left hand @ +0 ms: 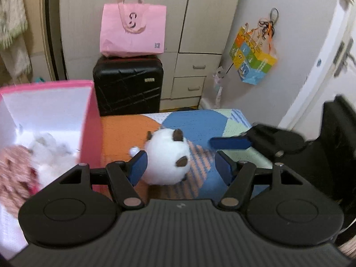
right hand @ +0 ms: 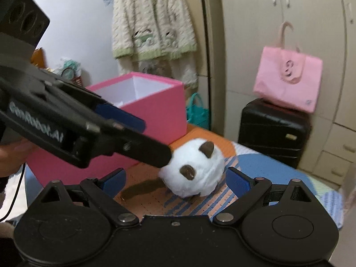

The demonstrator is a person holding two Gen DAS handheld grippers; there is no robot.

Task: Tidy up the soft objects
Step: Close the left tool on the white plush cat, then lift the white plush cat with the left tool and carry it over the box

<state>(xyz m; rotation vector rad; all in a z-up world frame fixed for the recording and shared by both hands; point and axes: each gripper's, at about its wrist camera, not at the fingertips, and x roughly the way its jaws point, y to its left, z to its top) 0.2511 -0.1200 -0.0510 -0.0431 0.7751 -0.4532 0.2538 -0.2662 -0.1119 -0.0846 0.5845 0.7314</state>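
Observation:
A round white plush (left hand: pixel 166 155) with brown ears lies on the patchwork bedspread (left hand: pixel 195 122). My left gripper (left hand: pixel 181 168) is open around it: the left pad (left hand: pixel 139 166) is at the plush's side and the right pad stands clear. My right gripper (right hand: pixel 175 181) is also open, low over the bedspread, with the same plush (right hand: pixel 193 169) just ahead between its fingers and neither pad touching. One blue finger (left hand: pixel 229 143) of the right gripper shows to the right of the plush. In the right wrist view the left gripper's fingers (right hand: pixel 133 120) reach in from the upper left to the plush.
An open pink box (left hand: pixel 89 120) stands on the bed left of the plush, with a white furry toy (left hand: pixel 51 153) and a pinkish one (left hand: pixel 13 171) inside. Behind the bed are a black suitcase (left hand: pixel 128 84), a pink tote bag (left hand: pixel 133 31) and wardrobe drawers (left hand: pixel 191 82).

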